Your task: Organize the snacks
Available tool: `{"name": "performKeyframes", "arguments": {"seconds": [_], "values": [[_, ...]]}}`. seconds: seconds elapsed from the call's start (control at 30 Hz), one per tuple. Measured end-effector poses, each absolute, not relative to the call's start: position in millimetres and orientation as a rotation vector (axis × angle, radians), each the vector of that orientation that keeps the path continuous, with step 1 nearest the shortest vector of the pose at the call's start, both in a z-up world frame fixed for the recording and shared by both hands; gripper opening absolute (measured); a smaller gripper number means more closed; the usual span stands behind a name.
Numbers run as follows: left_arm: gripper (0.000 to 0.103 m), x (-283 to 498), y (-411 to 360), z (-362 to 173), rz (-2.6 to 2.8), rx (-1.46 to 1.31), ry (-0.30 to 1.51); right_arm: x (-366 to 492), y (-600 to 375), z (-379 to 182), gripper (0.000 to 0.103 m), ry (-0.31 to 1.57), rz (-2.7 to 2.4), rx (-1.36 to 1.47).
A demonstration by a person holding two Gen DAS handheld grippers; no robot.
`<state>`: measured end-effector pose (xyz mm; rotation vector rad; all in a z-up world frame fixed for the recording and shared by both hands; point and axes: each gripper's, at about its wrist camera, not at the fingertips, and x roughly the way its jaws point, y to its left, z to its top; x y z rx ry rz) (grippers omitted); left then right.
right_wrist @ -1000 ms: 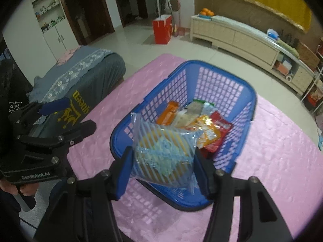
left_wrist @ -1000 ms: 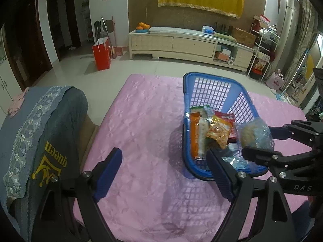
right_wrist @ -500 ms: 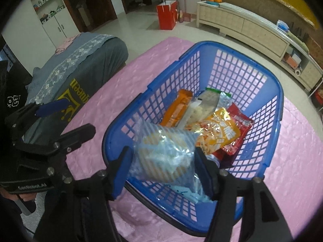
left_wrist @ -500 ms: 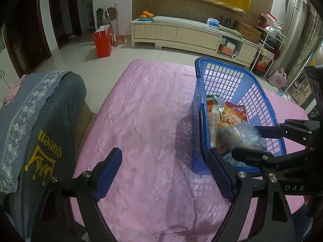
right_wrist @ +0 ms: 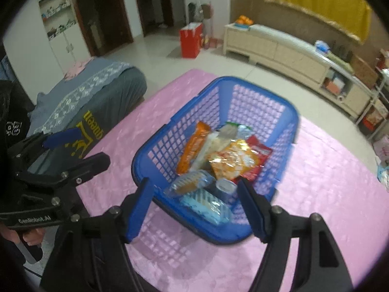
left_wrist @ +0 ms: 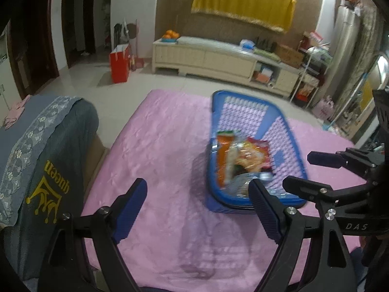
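Inspector A: State of the two tongs?

Inspector B: The right gripper (right_wrist: 195, 203) stands wide open over the near rim of the blue basket (right_wrist: 155, 146), gripping nothing. The left gripper (left_wrist: 198, 208) is likewise spread wide and empty, above the pink tablecloth (left_wrist: 155, 146), left of the basket.

Inspector A: Location of the snacks?

Inspector B: All inside the basket. The clear cracker packet (right_wrist: 188, 183) lies at the near end, with a pale blue striped packet (right_wrist: 206, 204) just nearer. Farther in lie an orange packet (right_wrist: 193, 143) and a yellow-orange crisp bag (right_wrist: 233, 160) overlapping a red packet (right_wrist: 259, 152).

Inspector A: Surroundings?

Inspector B: A grey covered chair (right_wrist: 97, 90) stands left of the table.
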<state>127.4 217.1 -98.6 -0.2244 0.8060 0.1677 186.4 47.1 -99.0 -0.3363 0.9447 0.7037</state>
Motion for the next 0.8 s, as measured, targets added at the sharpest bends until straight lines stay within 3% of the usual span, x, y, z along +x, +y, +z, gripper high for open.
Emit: {"name": "performKeyframes", "arguments": {"seconds": [0.33, 0.67, 0.73, 0.8], "values": [[0.084, 87.9, 159.4, -58.8, 0.085, -0.190, 0.663, 141.7, -32.9, -43.6, 0.077, 0.767, 0.530, -0.221], [0.084, 38.0, 114.7, -16.2, 0.057, -0.106, 0.491, 83.1, -86.7, -6.3, 0.087, 0.592, 0.370, -0.183], [0.087, 29.2, 108.5, -10.4, 0.054, -0.096, 0.466, 71.4, -92.7, 0.4, 0.091, 0.561, 0.343, -0.183], [0.098, 18.2, 101.2, -4.3, 0.054, -0.075, 0.420, 60.6, -96.4, 4.6, 0.095, 0.529, 0.312, -0.200]]}}
